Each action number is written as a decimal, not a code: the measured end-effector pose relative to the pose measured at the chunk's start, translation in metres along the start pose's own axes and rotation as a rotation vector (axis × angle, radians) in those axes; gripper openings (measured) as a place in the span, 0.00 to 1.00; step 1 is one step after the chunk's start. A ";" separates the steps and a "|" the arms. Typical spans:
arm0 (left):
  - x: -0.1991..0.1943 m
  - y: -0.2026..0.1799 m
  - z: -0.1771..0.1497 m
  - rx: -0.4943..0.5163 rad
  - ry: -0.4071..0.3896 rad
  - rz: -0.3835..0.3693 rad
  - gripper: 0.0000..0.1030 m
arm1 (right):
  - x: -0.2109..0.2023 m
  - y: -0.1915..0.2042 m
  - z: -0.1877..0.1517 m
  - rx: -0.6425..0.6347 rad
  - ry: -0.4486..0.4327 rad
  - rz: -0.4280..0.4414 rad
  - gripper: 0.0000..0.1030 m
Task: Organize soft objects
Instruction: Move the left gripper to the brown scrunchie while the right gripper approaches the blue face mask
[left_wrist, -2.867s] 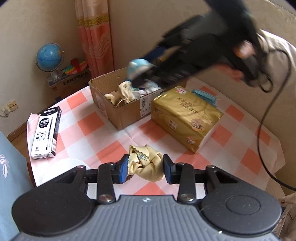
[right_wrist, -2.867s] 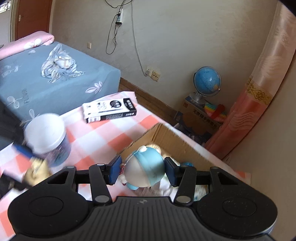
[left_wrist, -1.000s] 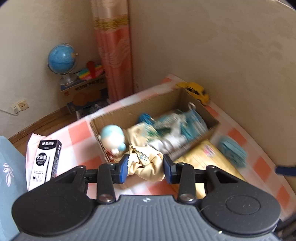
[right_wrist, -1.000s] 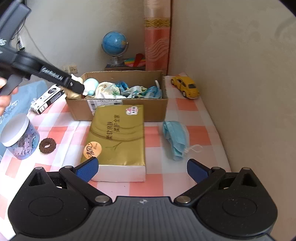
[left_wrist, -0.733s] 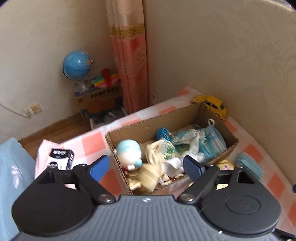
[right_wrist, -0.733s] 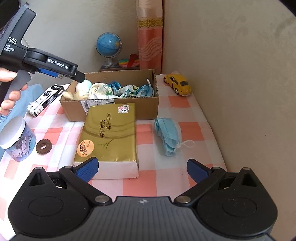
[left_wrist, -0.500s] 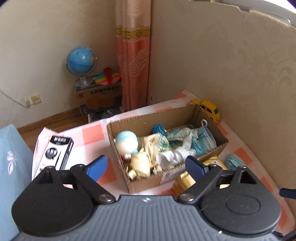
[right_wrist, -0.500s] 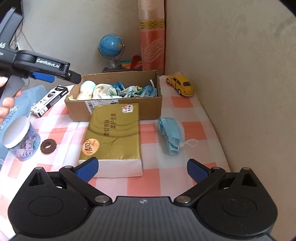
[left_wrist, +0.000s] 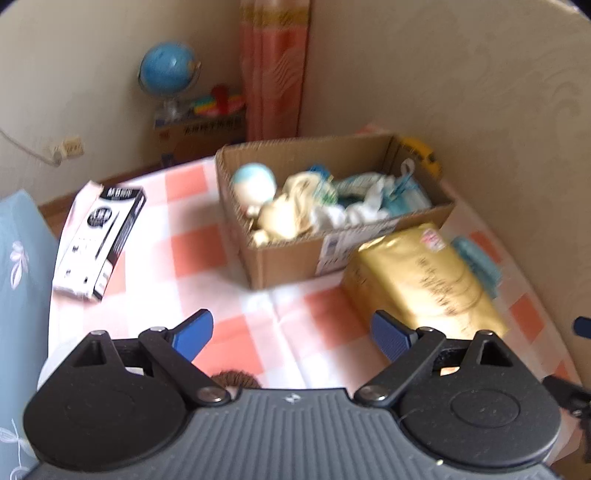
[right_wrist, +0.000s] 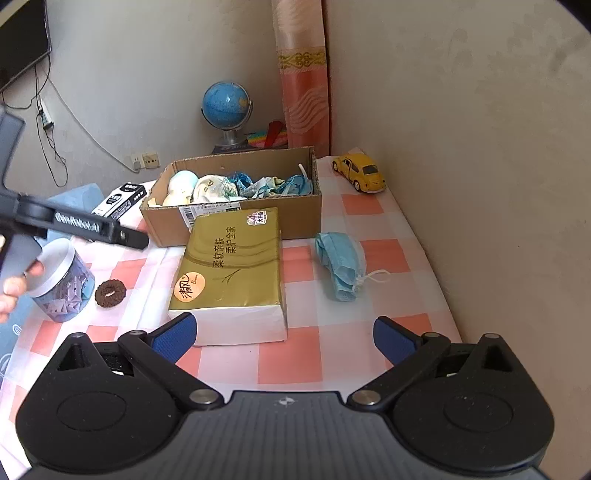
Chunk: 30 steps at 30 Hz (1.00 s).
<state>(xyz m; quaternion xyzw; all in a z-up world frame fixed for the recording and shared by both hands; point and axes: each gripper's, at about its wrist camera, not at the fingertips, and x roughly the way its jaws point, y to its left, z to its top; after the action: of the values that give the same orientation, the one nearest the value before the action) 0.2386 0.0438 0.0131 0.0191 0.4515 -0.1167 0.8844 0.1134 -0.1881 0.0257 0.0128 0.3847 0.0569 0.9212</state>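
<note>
Cardboard box (right_wrist: 236, 225) on your checked table (right_wrist: 288, 365) holds the soft toys and cloths; blue mask (right_wrist: 341, 264) lies beside it; your left gripper (left_wrist: 291, 334) and right gripper (right_wrist: 282, 338) gape, empty.

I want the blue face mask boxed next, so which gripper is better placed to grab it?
Right, probably. The crumpled blue face mask lies ahead of the open, empty right gripper, unobstructed. From the left gripper, the gold tissue pack blocks it.

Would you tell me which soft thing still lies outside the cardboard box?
The blue face mask, alone on the tablecloth right of the gold tissue pack; the others sit inside the cardboard box.
</note>
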 end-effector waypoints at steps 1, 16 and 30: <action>0.004 0.001 -0.001 -0.006 0.017 0.001 0.90 | -0.001 -0.002 -0.001 0.004 -0.003 0.002 1.00; 0.056 0.002 0.001 -0.016 0.222 0.108 0.90 | -0.003 -0.014 -0.004 0.039 -0.023 0.026 1.00; 0.070 -0.015 -0.002 0.037 0.331 0.079 0.90 | -0.005 -0.016 -0.005 0.052 -0.034 0.031 1.00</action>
<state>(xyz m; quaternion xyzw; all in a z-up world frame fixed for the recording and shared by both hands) 0.2732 0.0164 -0.0426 0.0724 0.5875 -0.0853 0.8014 0.1080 -0.2051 0.0252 0.0436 0.3699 0.0612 0.9260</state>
